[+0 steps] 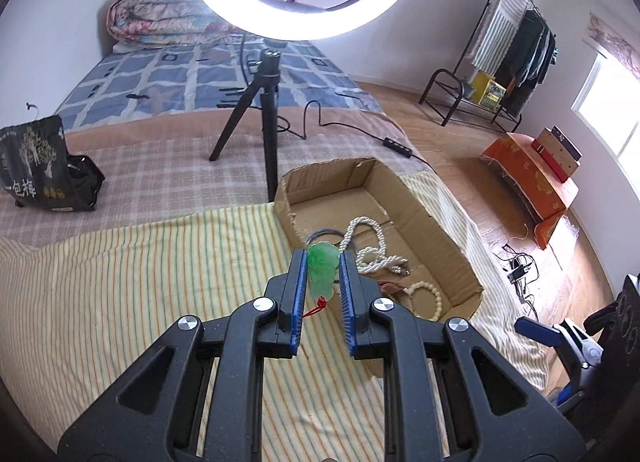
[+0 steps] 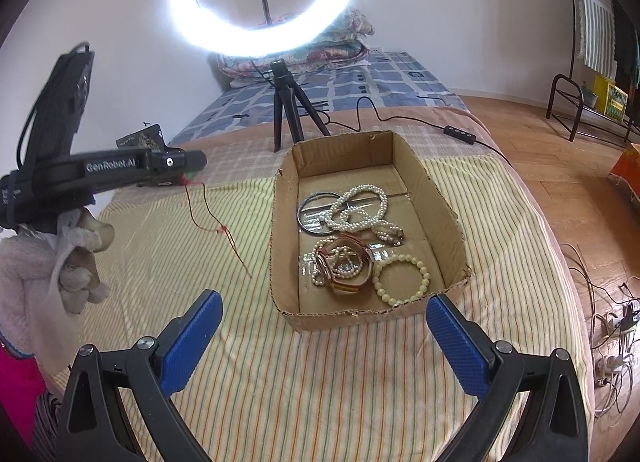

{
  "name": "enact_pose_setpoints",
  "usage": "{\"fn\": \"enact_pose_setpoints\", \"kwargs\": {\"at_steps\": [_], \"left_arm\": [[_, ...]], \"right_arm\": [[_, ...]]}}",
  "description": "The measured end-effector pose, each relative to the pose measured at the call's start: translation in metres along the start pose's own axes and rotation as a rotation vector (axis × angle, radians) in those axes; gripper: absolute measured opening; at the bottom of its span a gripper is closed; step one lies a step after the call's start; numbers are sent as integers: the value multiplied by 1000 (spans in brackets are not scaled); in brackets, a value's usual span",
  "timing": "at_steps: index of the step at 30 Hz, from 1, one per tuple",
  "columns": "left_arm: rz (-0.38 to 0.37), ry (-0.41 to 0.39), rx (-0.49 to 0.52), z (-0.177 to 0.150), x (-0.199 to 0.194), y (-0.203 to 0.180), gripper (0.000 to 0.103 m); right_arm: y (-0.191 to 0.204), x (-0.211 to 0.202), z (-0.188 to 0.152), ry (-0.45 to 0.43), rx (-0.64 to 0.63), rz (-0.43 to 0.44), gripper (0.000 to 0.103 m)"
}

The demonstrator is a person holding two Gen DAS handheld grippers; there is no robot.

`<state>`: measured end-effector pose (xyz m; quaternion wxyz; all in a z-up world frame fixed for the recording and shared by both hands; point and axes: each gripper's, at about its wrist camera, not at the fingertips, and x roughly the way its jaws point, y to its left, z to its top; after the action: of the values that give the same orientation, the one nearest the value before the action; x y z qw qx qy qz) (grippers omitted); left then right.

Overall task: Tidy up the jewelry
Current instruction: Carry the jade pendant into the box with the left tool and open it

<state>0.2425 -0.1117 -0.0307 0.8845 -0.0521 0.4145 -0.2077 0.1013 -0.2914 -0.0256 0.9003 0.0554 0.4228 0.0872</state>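
Observation:
My left gripper is shut on a green jade pendant and holds it above the striped cloth, just left of the cardboard box. In the right wrist view the left gripper is up at the left, and the pendant's red cord hangs from it down to the cloth. The box holds a pearl necklace, a metal bangle, a cream bead bracelet and a pink-strapped watch. My right gripper is open and empty, in front of the box's near wall.
A ring light on a black tripod stands behind the box, its cable and switch trailing right. A black bag sits on the bed at the far left. The bed edge drops to a wooden floor with cables on the right.

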Motion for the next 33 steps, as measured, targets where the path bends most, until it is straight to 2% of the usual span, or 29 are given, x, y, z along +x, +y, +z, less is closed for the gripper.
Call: {"fn": "enact_pose_setpoints", "kwargs": {"at_steps": [10, 17, 25, 33], "left_arm": [[-37, -51, 30, 28, -12, -28, 15], [-32, -96, 88, 50, -14, -57, 15], [-20, -100, 133, 65, 2, -81, 15], [9, -63, 140, 67, 32, -85, 15]], "right_arm": [[-3, 2, -2, 12, 7, 0, 103], [-5, 3, -1, 14, 12, 0, 103], [-10, 2, 2, 11, 32, 0, 103], [-13, 1, 3, 14, 39, -1, 103]]}}
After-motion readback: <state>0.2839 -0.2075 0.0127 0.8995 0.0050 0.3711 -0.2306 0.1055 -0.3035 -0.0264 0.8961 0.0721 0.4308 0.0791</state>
